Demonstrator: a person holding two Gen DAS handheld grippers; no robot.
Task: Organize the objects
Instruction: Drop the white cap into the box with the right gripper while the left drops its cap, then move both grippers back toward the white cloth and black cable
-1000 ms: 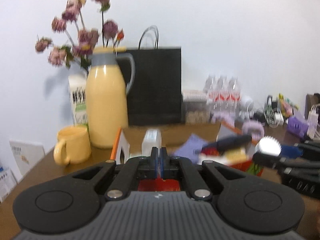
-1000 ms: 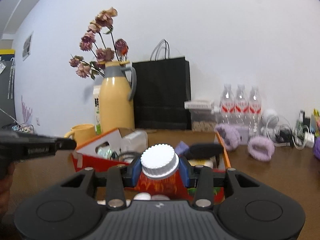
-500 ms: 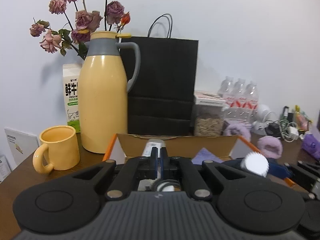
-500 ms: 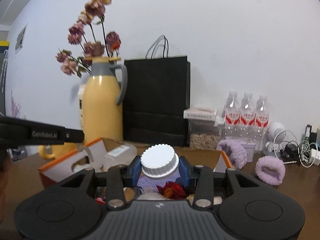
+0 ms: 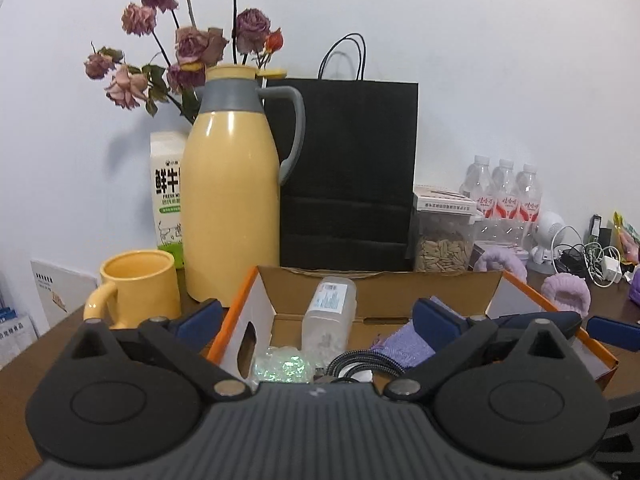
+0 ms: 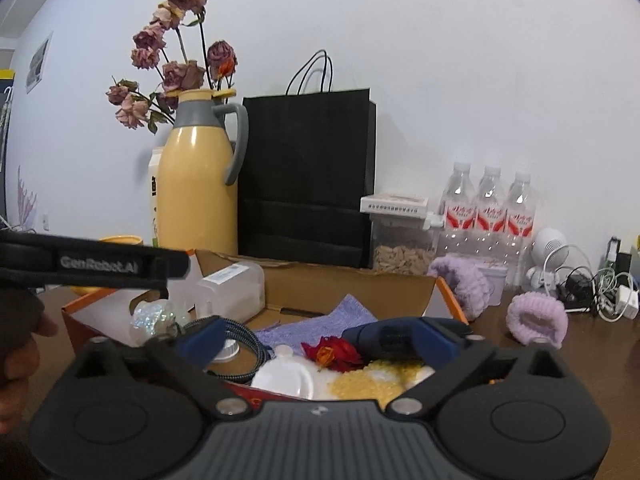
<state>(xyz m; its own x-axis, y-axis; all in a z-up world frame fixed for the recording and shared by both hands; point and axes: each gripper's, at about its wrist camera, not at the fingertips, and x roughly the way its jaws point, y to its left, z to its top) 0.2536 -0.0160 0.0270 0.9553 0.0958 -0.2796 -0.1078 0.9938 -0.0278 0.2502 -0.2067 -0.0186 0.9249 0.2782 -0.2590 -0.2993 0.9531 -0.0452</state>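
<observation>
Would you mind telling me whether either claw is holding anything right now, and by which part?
Nothing is held. The left claw and right claw both have jaws opening wide over the cardboard box, with no object pressed between the pads.

both claws opening, right claw (image 6: 316, 342) dropped bottle

Home desk, thermos jug (image 5: 234, 208), dried roses (image 5: 192, 46), tangled chargers (image 6: 600, 284)
</observation>
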